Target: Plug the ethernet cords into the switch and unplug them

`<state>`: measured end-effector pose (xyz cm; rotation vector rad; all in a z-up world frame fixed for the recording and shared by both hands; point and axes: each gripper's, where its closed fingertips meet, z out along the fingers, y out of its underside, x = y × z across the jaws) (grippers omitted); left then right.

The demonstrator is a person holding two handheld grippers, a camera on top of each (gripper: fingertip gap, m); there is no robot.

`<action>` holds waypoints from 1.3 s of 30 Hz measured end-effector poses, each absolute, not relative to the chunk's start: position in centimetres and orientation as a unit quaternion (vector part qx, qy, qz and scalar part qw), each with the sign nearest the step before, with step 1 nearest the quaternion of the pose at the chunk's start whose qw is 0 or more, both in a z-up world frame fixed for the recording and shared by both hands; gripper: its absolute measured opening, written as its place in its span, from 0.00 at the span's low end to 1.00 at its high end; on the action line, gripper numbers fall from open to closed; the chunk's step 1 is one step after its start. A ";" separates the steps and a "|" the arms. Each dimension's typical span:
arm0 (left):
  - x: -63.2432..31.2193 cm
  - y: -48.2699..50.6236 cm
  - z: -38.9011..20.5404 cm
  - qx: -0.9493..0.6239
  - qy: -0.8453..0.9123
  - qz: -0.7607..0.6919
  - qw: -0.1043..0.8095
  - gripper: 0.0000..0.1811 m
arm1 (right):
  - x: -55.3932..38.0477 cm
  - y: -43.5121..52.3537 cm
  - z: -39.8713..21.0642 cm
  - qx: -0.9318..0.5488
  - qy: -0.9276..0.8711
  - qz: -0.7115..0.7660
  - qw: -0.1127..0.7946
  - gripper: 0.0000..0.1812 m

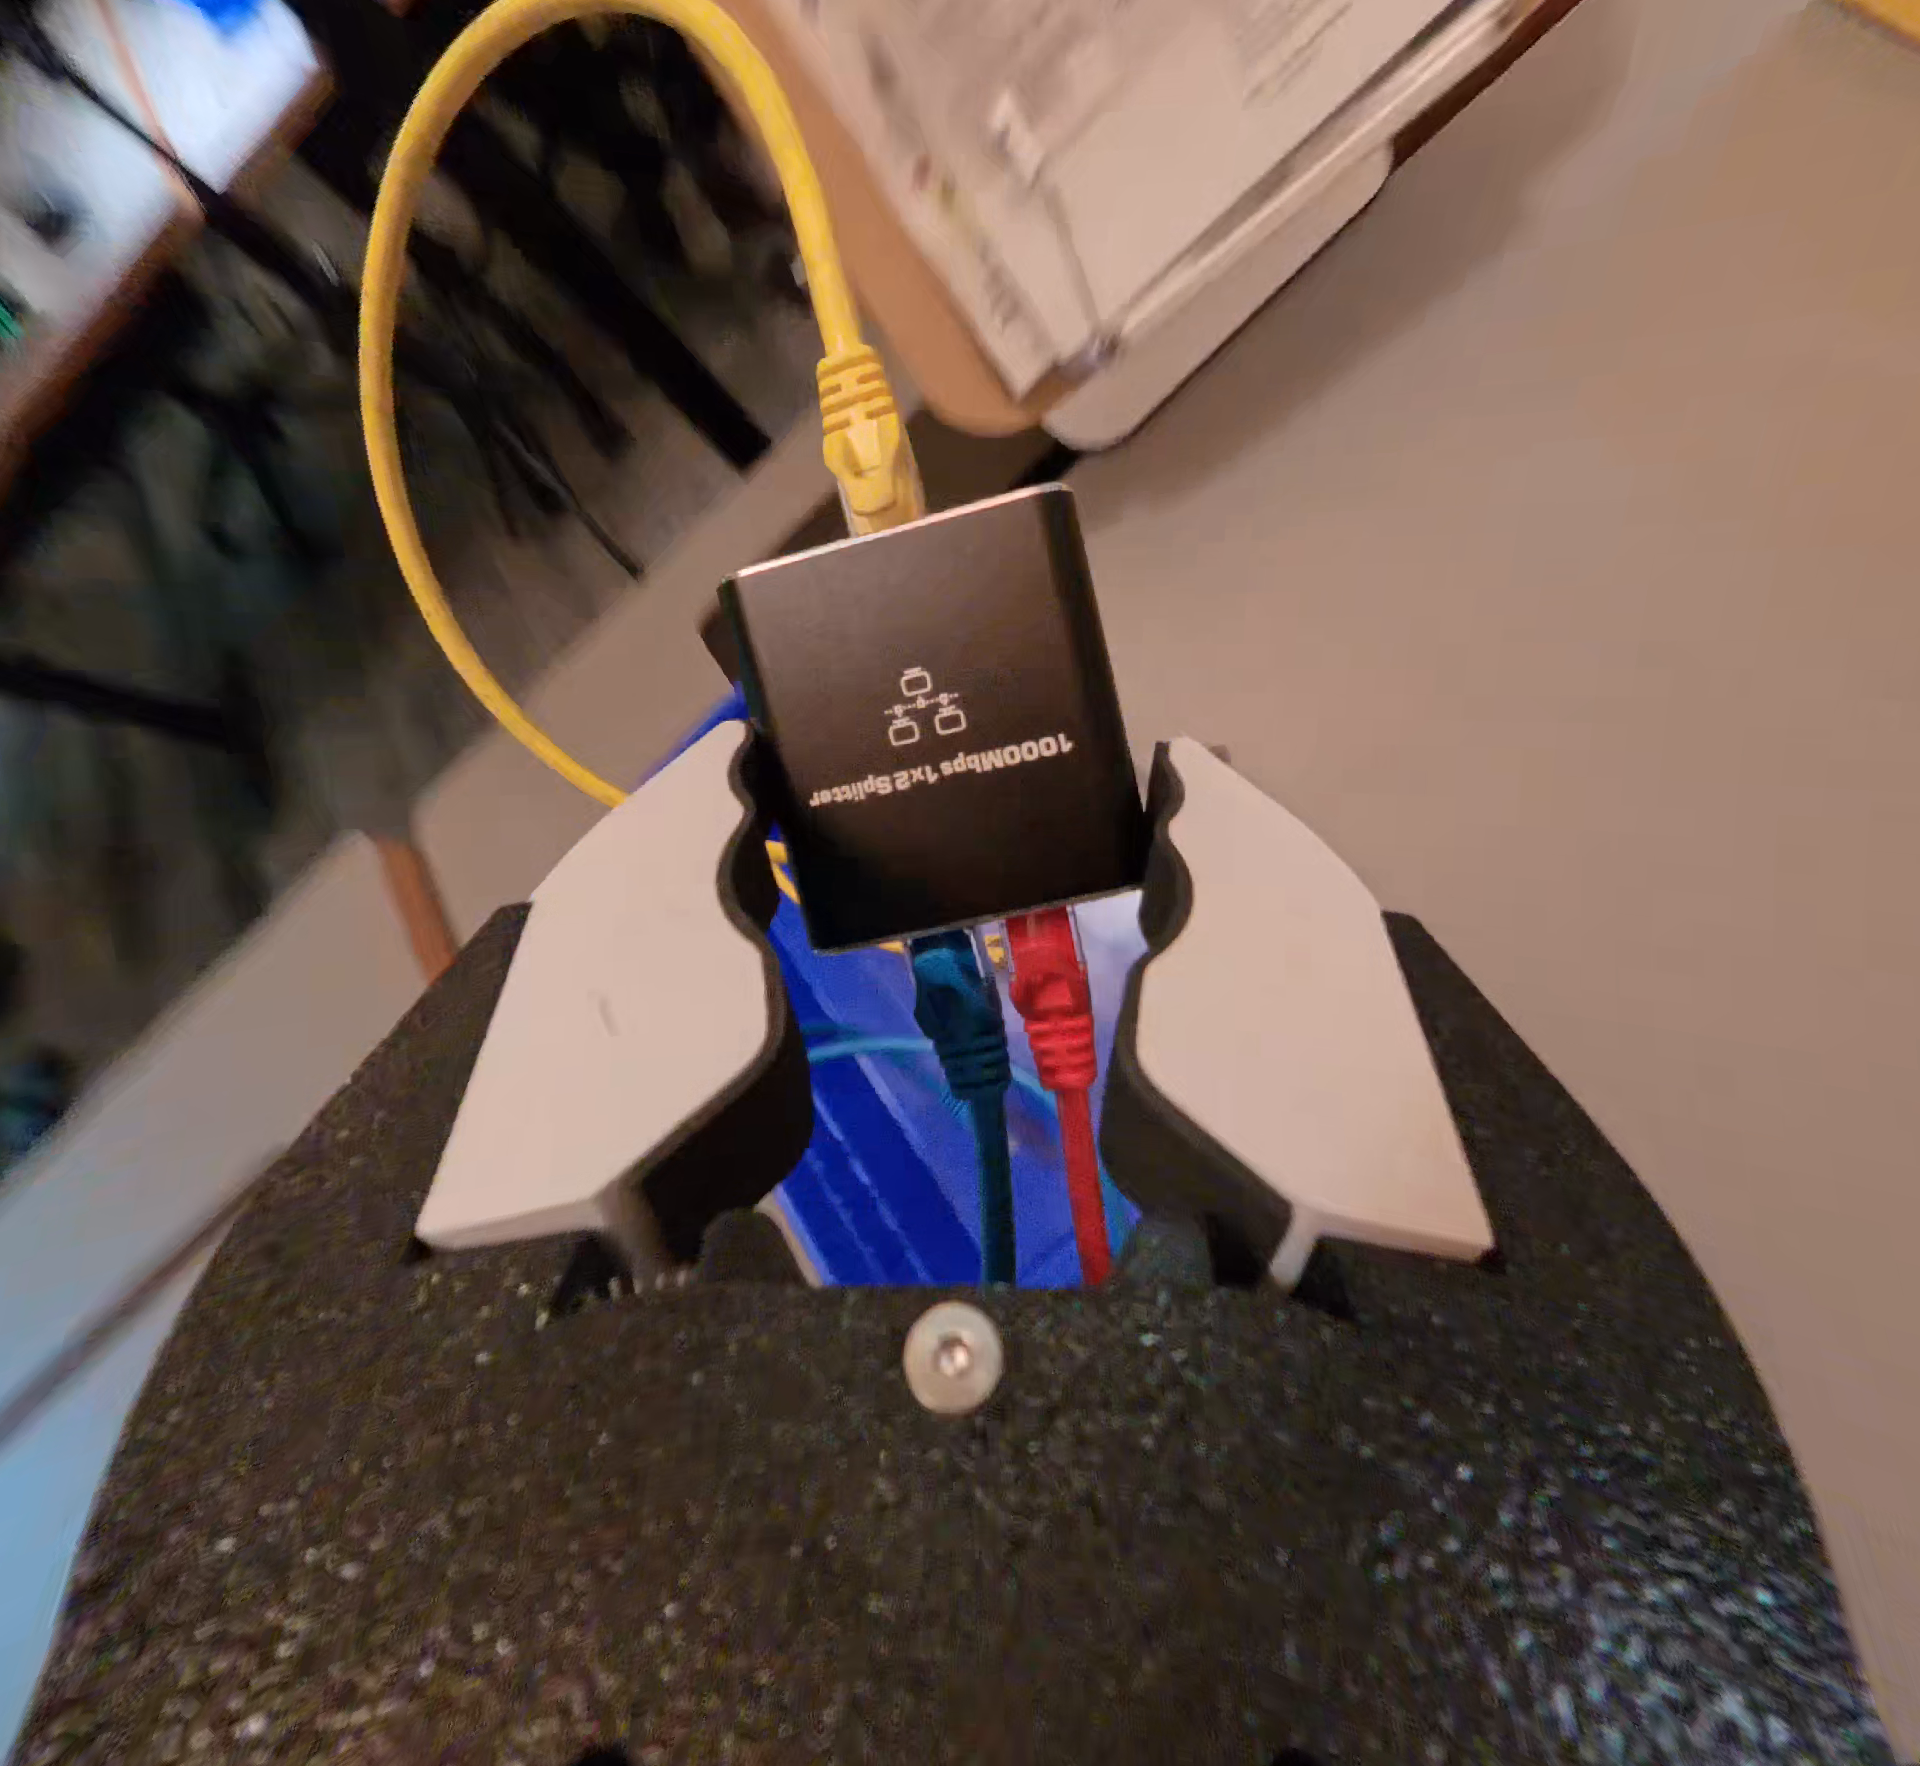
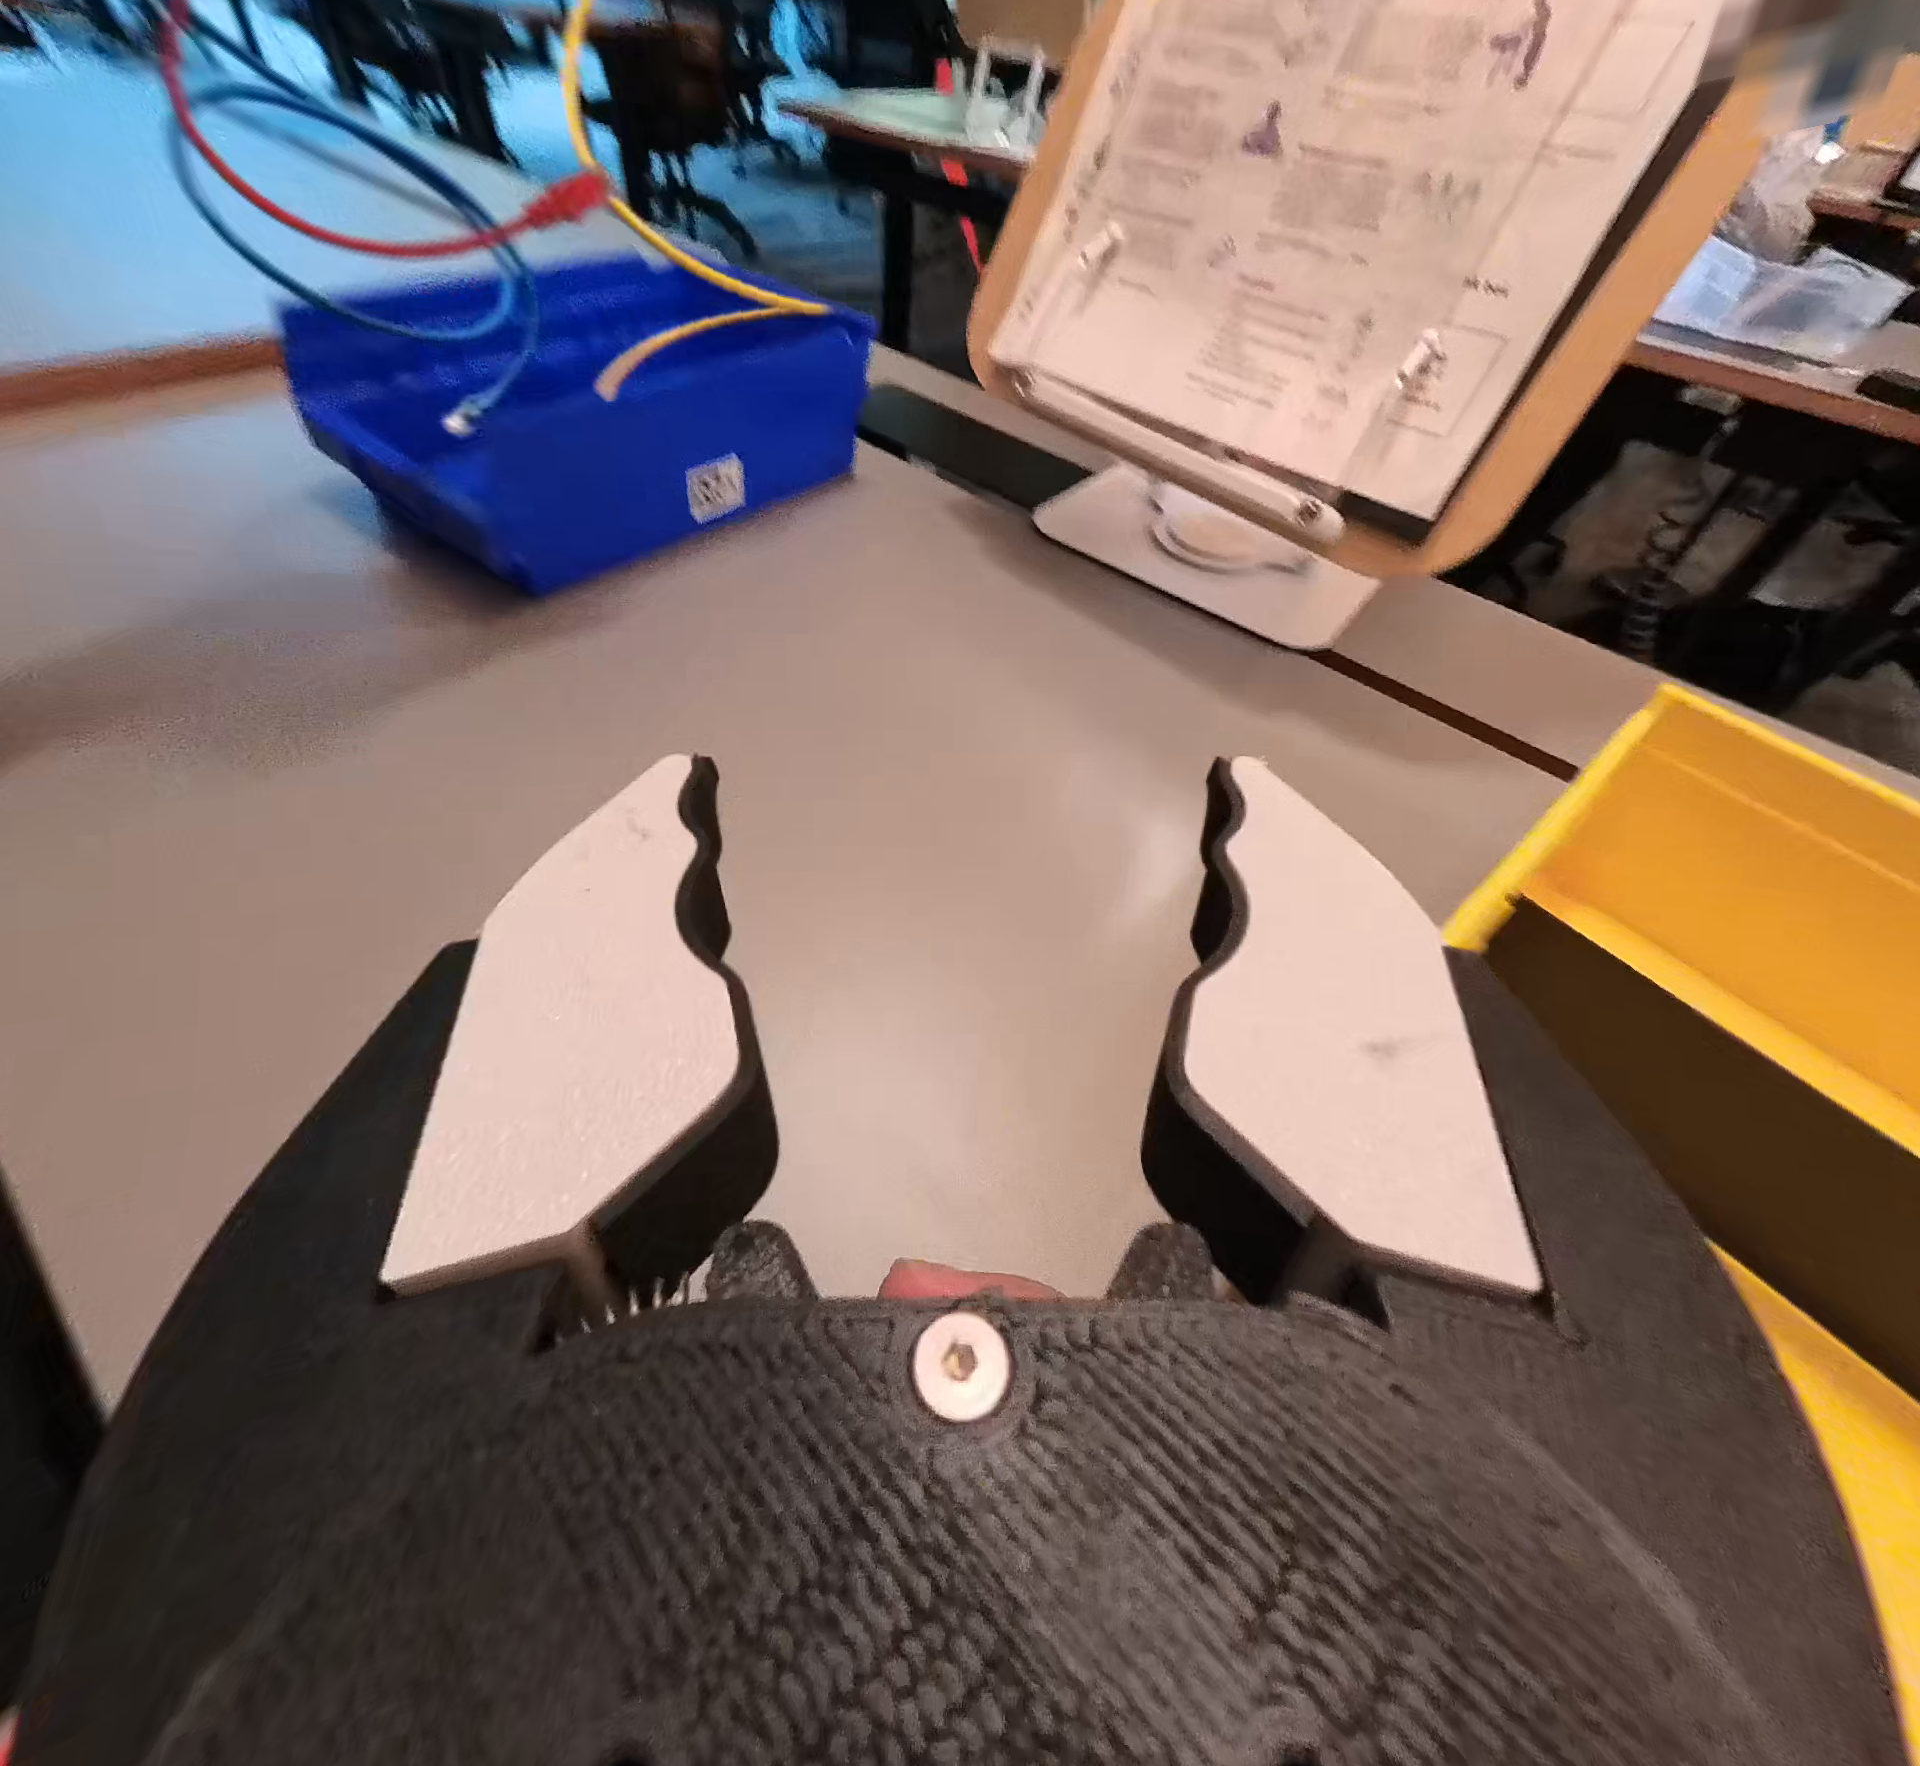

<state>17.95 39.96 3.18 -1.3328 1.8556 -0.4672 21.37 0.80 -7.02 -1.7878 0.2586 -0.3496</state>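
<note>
My left gripper (image 1: 951, 760) is shut on a small black switch box (image 1: 930, 729) and holds it in the air. A yellow cord (image 1: 857, 428) is plugged into its far end. A dark blue cord (image 1: 961, 1020) and a red cord (image 1: 1055, 1010) are plugged into its near end. My right gripper (image 2: 961, 771) is open and empty above the grey table (image 2: 935, 677). In the right wrist view the red cord (image 2: 312, 215), blue cord (image 2: 364, 147) and yellow cord (image 2: 613, 199) hang in loops at the upper left, over a blue bin (image 2: 582, 459).
A document stand (image 2: 1330, 189) with papers on a white base stands at the back right of the table; it also shows in the left wrist view (image 1: 1091, 106). A yellow bin (image 2: 1714, 937) sits at the right edge. Desks and chairs fill the room beyond.
</note>
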 end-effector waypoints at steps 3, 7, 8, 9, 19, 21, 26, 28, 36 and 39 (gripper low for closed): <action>17.1 34.0 8.5 -0.421 0.762 -0.177 0.460 0.38 | 19.5 1.7 -4.8 -0.734 0.115 -0.101 0.661 0.50; 15.8 25.5 13.4 -0.305 0.779 -0.192 0.514 0.38 | 17.0 2.9 -2.9 -0.700 0.114 -0.038 0.704 0.50; 15.5 23.5 14.0 -0.282 0.783 -0.204 0.515 0.38 | 16.4 3.2 -2.6 -0.696 0.111 -0.027 0.709 0.50; 15.2 21.5 14.1 -0.262 0.794 -0.215 0.505 0.38 | 15.8 3.3 -2.4 -0.693 0.107 -0.019 0.712 0.50; 16.6 12.5 -0.7 -0.193 0.874 -0.249 0.370 0.37 | 15.2 5.4 -3.4 -0.615 0.208 0.109 0.752 0.42; 16.8 12.5 -4.6 -0.206 0.872 -0.255 0.363 0.38 | 14.7 6.5 -4.6 -0.600 0.235 0.174 0.744 0.42; 17.4 14.2 -11.5 -0.251 0.851 -0.270 0.373 0.38 | 12.4 7.1 -5.0 -0.673 0.164 0.134 0.709 0.36; 17.0 13.6 -12.8 -0.235 0.847 -0.292 0.376 0.38 | 14.4 6.3 -4.8 -0.652 0.197 0.088 0.727 0.33; 15.4 10.8 -14.6 -0.168 0.838 -0.331 0.400 0.37 | 15.2 10.6 -13.6 -0.639 0.295 0.301 0.644 0.31; 15.1 11.1 -15.1 -0.162 0.836 -0.332 0.406 0.37 | 13.9 11.2 -12.9 -0.607 0.260 0.357 0.660 0.13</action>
